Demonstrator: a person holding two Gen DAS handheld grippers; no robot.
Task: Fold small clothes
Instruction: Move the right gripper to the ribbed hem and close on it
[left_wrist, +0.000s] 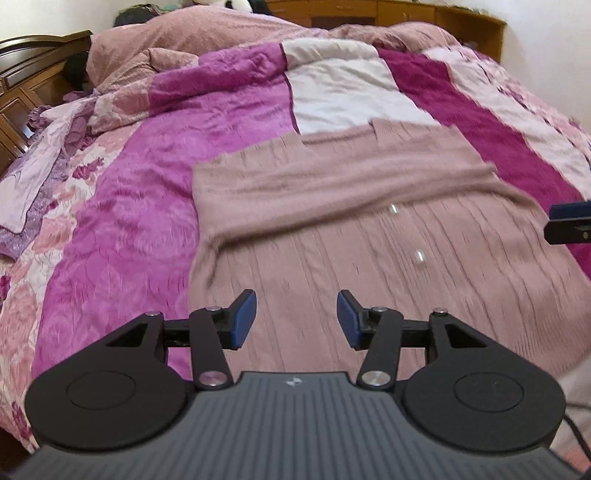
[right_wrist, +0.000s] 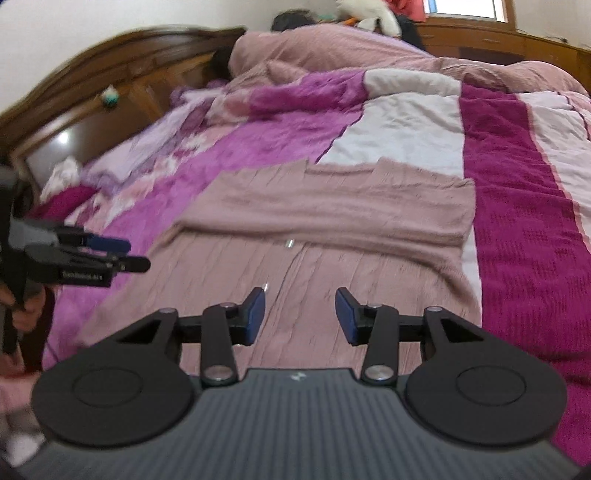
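Pink knit garment flat beneath both hand-held grippers; jaws apart, empty.

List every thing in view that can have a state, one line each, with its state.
Pink knit garment: flat on the bed, far part folded over toward the near part, held by neither gripper.
Left gripper: jaws open, nothing between them, above the garment.
Right gripper: jaws open, nothing between them, above the garment.
Quilt: spread over the bed, rumpled toward the headboard.
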